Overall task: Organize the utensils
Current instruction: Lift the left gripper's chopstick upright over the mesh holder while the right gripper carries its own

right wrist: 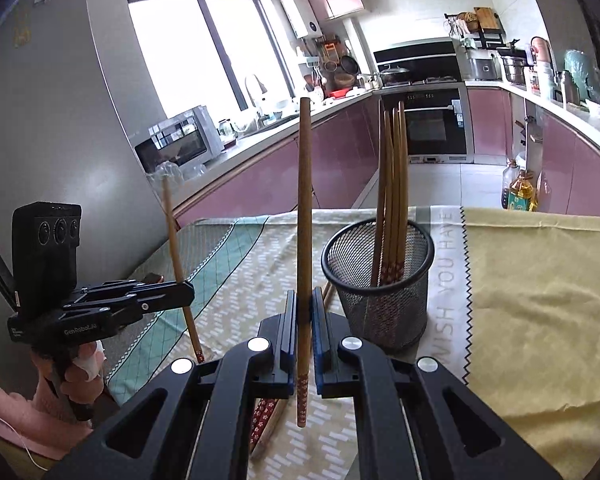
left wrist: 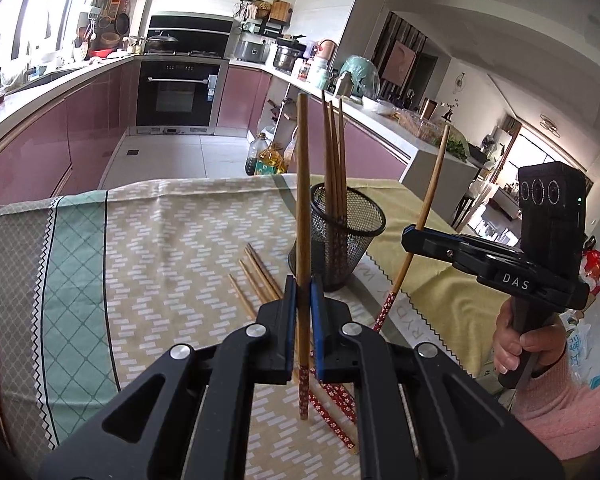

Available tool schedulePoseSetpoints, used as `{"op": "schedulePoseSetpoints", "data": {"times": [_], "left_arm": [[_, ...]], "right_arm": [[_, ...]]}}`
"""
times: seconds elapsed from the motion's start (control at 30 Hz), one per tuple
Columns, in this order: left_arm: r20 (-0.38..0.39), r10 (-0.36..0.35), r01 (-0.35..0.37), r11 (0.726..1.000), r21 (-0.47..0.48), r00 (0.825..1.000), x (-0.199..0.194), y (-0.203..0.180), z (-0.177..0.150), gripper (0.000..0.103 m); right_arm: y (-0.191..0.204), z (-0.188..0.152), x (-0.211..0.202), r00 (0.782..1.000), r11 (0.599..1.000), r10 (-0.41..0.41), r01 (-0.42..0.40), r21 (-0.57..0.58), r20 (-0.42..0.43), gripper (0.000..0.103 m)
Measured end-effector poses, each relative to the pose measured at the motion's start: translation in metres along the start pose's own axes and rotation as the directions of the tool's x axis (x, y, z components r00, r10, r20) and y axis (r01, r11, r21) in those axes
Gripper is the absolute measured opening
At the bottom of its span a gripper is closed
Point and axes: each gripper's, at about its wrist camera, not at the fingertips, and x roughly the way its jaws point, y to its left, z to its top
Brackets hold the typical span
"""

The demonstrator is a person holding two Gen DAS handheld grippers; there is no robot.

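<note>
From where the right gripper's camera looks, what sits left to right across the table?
Left gripper clamping a chopstick → right gripper clamping an upright chopstick → black mesh cup holding chopsticks → yellow cloth.

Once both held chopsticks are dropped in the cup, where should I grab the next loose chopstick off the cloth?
Take a loose chopstick by its plain wooden shaft, coming straight down from above with the jaws across its width. They lie flat and close together on the tablecloth left of the mesh cup, so pick an outermost one, probably the safest; a side approach would hit its neighbours.
</note>
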Motion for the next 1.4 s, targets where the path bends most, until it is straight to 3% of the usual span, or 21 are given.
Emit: {"op": "schedulePoseSetpoints", "data": {"times": [0.4, 1.4], "left_arm": [[0.066, -0.035, 0.035, 0.999, 0.009, 0.997, -0.01, -0.008, 0.023, 0.007], [0.121, -0.061, 0.051, 0.996, 0.078, 0.991, 0.013, -0.036, 0.076, 0.008]], "right_arm": [[-0.003, 0.016, -0.014, 0.998, 1.0, -0.023, 0.024, -0.013, 0.061, 0.006], [-0.011, 0.055, -0.03, 0.988, 0.997, -0.053, 0.061, -0.053, 0.147, 0.006]]}}
